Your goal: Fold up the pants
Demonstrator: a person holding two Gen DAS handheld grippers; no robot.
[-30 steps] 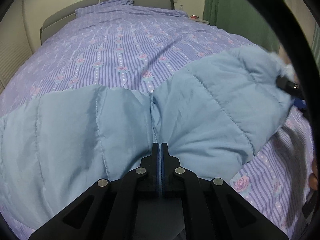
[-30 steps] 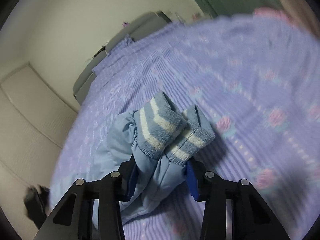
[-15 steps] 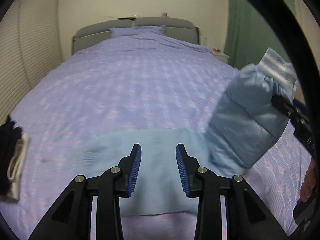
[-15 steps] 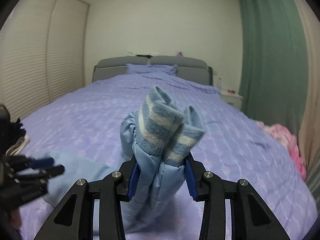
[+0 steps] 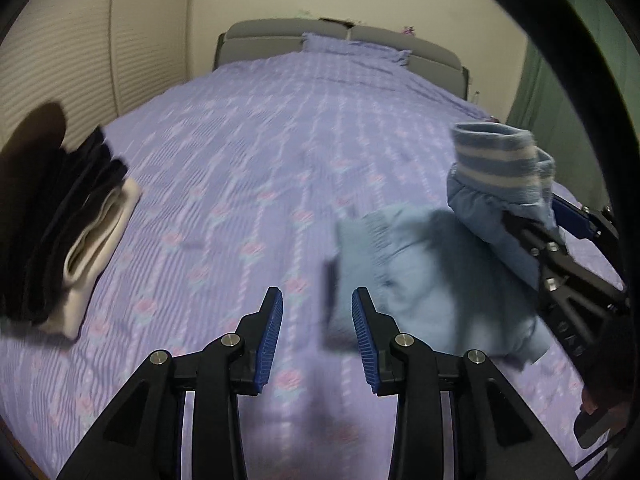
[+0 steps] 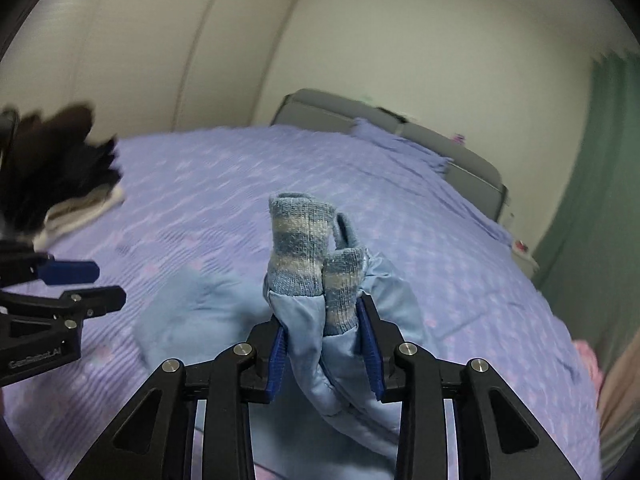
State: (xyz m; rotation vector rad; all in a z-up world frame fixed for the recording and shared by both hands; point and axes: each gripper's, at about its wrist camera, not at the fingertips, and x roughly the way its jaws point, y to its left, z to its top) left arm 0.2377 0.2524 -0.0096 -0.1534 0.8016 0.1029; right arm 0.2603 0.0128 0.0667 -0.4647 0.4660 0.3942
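Since half a second ago my left tongs [image 5: 317, 336] have swung left, so the folded stack of dark and white clothes [image 5: 80, 248] now sits well to their left and the padded blue pants [image 5: 420, 280] lie ahead and to their right on the bed [image 5: 280, 140]. They stand wide apart and empty. My right tongs [image 6: 324, 344] are clamped on the two striped knit cuffs [image 6: 304, 256], both legs pinched together and lifted, the waist end resting on the bed below and left of them. I judge this to be the lengthwise fold: next the cuffs should be carried over onto the waist end and let go. Motion blur hides the edge of the pants. The clothes stack lies clear of the path.
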